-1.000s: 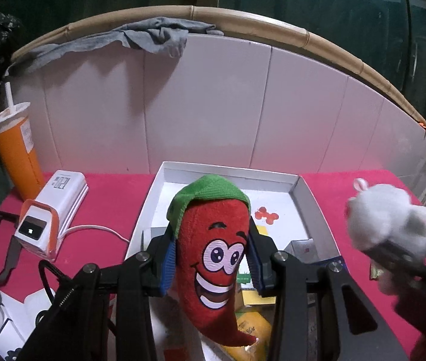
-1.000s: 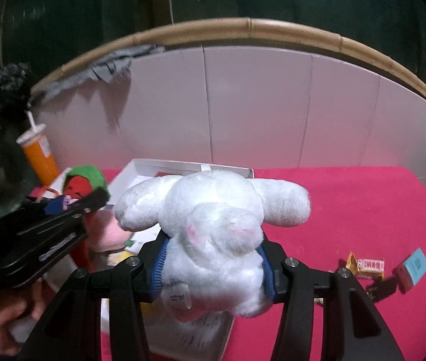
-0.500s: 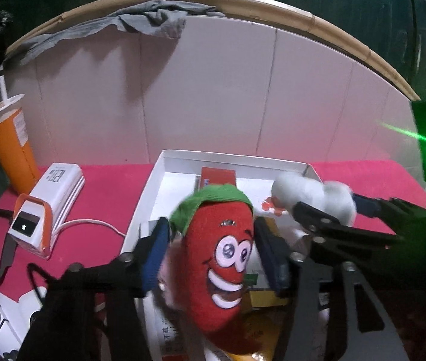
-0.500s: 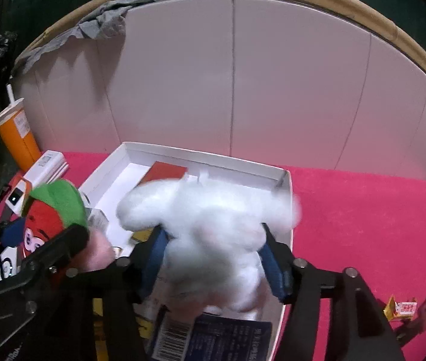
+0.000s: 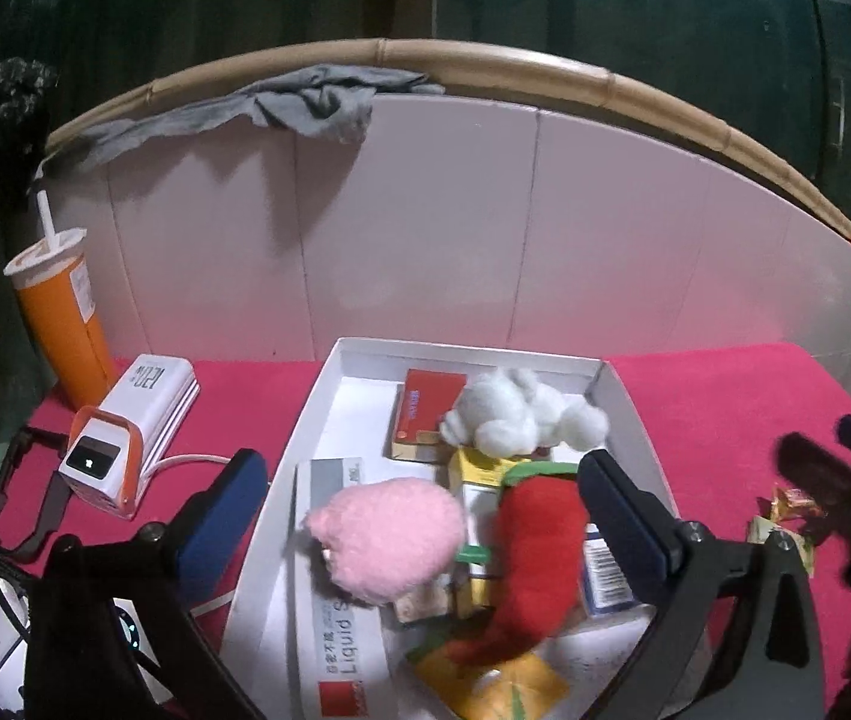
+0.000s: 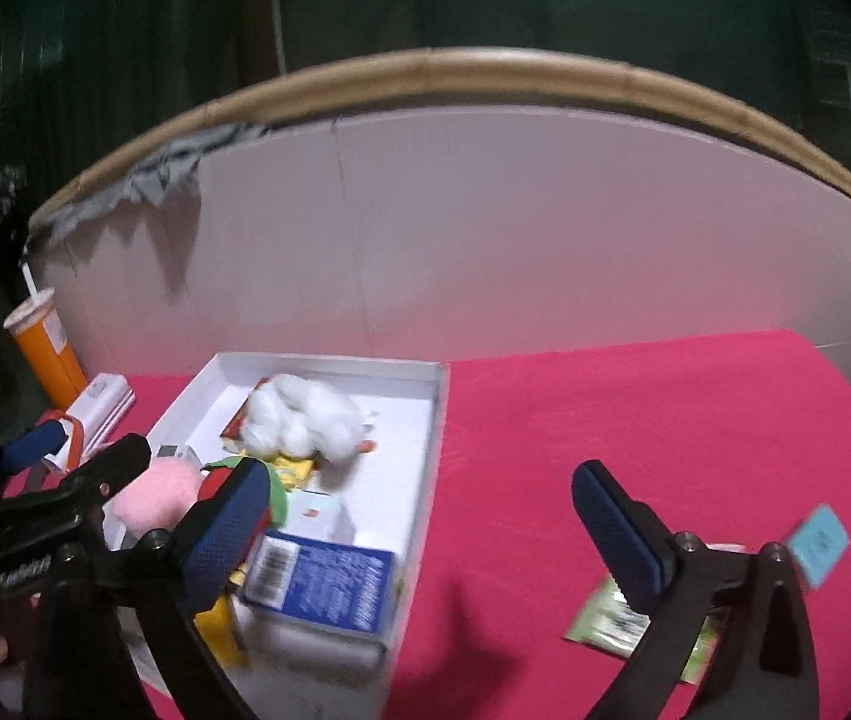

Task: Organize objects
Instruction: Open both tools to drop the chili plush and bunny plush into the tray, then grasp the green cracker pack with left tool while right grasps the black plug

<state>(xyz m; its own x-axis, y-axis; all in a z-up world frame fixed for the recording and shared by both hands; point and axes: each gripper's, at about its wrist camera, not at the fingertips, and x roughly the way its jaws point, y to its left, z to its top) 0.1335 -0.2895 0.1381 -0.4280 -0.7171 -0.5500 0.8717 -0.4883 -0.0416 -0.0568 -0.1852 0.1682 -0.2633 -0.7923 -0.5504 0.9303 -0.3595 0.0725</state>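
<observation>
1. The left gripper sits low in the left wrist view, its jaws opening wide; the red chili plush lies between them, and the pads do not press on it.
2. The chili plush rests inside the white box at the lower middle of the frame, green cap up, just left of the right pad.
3. A pink plush lies beside it on the left, on a white carton printed "Liquid".
4. A white plush lies toward the back of the box, partly over a red packet.
5. In the right wrist view the right gripper has its jaws opening wide with nothing between them, only the red table behind them.
6. A blue barcoded box lies in the white box at lower left.
7. An orange cup with a straw and a white power bank stand at the left.
8. Snack packets and a light blue card lie at lower right.
</observation>
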